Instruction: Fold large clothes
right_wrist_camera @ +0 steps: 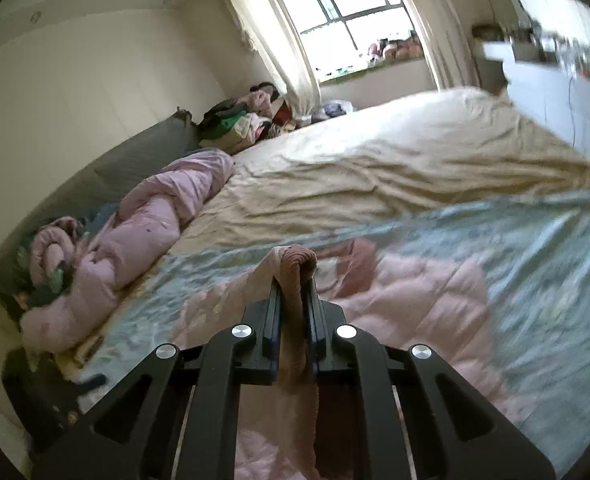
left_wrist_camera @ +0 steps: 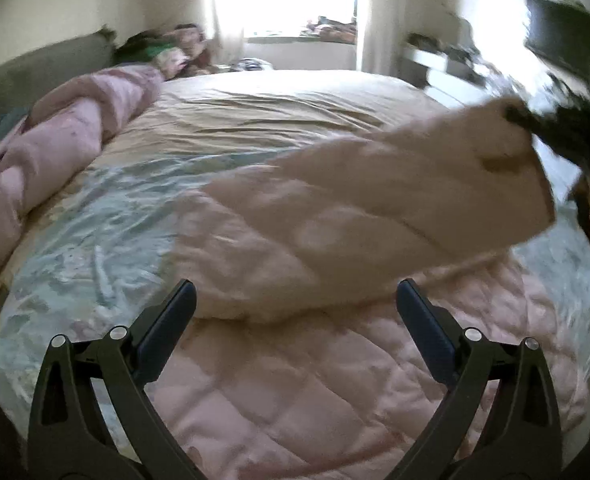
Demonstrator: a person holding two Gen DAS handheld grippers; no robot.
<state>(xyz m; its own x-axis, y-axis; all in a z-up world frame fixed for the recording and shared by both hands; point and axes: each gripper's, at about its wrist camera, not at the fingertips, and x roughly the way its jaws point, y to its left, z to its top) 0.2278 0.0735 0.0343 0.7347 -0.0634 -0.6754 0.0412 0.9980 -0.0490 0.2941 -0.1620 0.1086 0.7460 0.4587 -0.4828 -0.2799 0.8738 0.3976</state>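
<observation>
right gripper angled down, clamped on the ribbed cuff of the pink quilted jacket (sleeve lifted off the bed) — left gripper wide open, empty, tilted down over it

place: home bedroom | cues: bed, curtained window, clothes pile

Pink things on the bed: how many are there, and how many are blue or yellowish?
Pink: 2, the quilted jacket held at its cuff and the rolled pink blanket
Pale blue: 1, the patterned sheet
Yellowish beige: 1, the bedspread
Total: 4
</observation>
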